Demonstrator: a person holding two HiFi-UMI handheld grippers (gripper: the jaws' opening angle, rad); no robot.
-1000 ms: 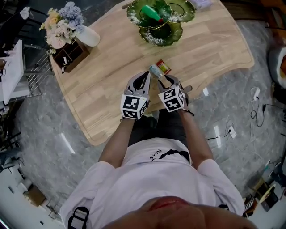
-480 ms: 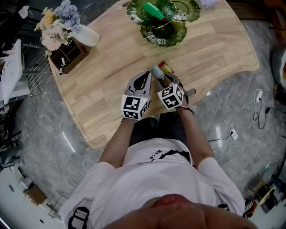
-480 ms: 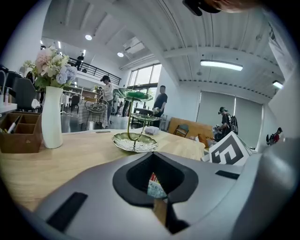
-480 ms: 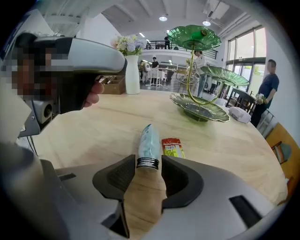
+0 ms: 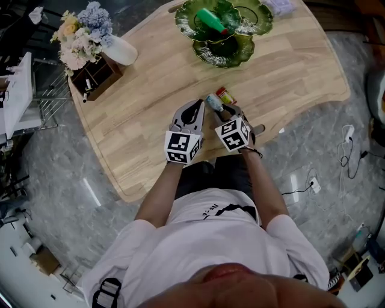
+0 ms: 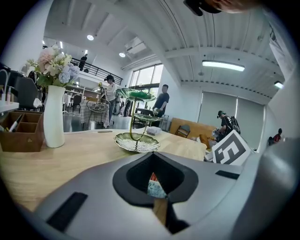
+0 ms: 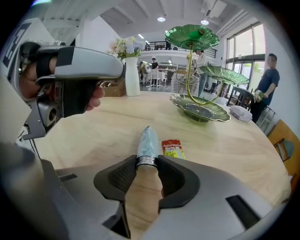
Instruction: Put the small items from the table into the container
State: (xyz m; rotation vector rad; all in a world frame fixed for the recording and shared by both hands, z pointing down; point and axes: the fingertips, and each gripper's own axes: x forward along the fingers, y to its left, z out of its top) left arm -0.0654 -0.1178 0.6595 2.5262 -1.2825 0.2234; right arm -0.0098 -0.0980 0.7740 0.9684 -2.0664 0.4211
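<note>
A blue-silver sachet (image 7: 147,140) lies on the wooden table (image 5: 138,108) with a small red packet (image 7: 172,149) beside it on its right. My right gripper (image 7: 147,162) points down at the sachet's near crimped end. Its jaws are closing, and that end sits between the fingertips, touching both. In the head view the sachet (image 5: 212,101) and red packet (image 5: 225,95) lie just beyond the right gripper (image 5: 222,110). My left gripper (image 5: 198,104) hovers shut and empty close on the left. The tiered green leaf-dish stand (image 5: 224,49) is at the far side.
A green item (image 5: 209,18) lies in the stand's upper dish. A white vase of flowers (image 5: 117,49) and a brown wooden box (image 5: 93,73) stand at the table's far left. The table's near edge (image 5: 180,165) runs just behind both grippers. People are in the room beyond.
Both grippers have sunk a little toward the table. The right gripper's jaws now sit around the sachet's near end. The left gripper has stayed beside it.
</note>
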